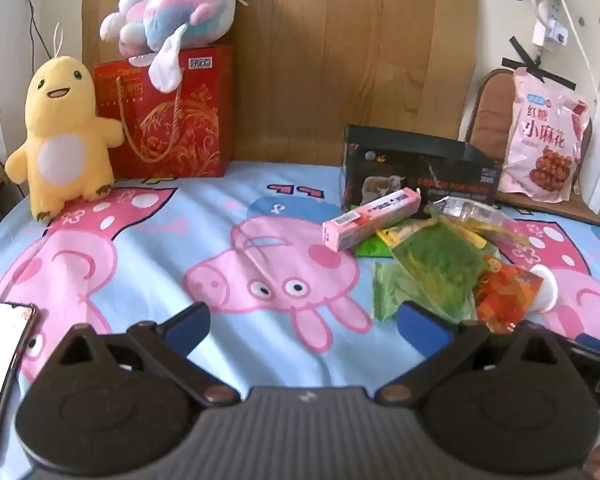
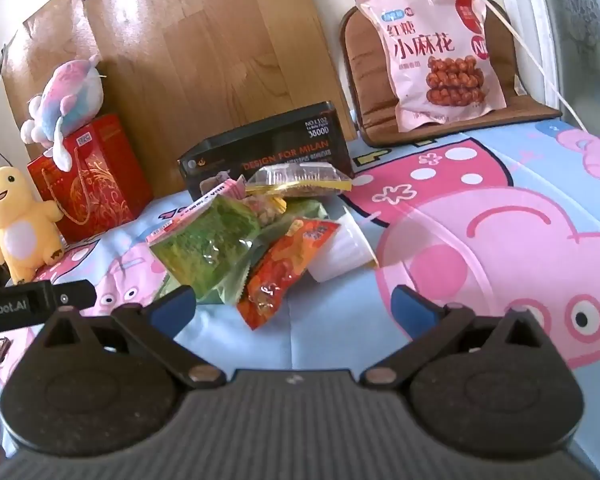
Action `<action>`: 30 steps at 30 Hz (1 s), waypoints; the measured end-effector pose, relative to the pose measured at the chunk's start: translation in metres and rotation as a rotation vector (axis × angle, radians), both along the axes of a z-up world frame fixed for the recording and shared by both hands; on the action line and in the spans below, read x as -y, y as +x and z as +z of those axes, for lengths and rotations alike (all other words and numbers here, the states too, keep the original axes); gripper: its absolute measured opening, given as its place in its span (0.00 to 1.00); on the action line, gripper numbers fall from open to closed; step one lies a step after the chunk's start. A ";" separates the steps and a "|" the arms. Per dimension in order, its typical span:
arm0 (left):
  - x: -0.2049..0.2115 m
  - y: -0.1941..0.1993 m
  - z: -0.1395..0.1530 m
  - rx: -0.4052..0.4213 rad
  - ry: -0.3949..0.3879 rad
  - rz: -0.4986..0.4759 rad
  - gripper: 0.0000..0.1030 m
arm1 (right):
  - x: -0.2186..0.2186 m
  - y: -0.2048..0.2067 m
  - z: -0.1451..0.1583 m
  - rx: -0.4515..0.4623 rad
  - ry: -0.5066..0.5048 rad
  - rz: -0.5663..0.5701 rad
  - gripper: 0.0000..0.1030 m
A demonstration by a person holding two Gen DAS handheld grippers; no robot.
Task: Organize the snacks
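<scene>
Bed: cartoon pig sheet (image 1: 148,240) is carrying snack pile (image 2: 236,240) before black box (image 2: 268,152).
Left hand-held gripper (image 1: 304,320): I am holding it released, empty.
Right hand-held gripper (image 2: 296,308): I am holding it released, empty, near orange packet (image 2: 284,268).

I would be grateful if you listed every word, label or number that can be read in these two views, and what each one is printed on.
"DESIGN FOR MILAN": black box.
"NO.LT02" and "38000": the same box; its smaller lines are blurred.
"红糖" and "小麻花": pink snack bag; its small print is unreadable.
"Robot.AI", cut off at the start: left gripper, seen in the right wrist view.
Red gift bag, pink stick pack: lettering too blurred.
</scene>
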State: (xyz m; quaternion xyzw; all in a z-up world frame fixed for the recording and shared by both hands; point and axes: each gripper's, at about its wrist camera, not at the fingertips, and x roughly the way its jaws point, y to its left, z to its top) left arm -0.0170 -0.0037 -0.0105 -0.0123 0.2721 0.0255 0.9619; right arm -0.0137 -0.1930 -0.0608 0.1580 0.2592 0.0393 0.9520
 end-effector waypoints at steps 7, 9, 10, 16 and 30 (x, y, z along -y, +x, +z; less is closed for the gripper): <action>-0.007 0.020 -0.018 -0.161 -0.103 -0.017 1.00 | 0.005 0.005 -0.010 -0.045 -0.009 0.028 1.00; -0.011 0.019 -0.027 -0.207 -0.138 -0.009 1.00 | 0.004 0.008 -0.011 -0.097 -0.004 0.051 1.00; -0.013 0.018 -0.032 -0.220 -0.150 0.006 1.00 | 0.004 0.006 -0.010 -0.103 -0.010 0.062 1.00; -0.003 0.007 -0.043 -0.215 -0.094 0.017 1.00 | 0.000 -0.001 -0.014 -0.126 -0.076 0.098 1.00; 0.004 -0.003 -0.045 -0.183 -0.041 -0.022 1.00 | -0.009 -0.001 -0.018 -0.104 -0.142 0.077 1.00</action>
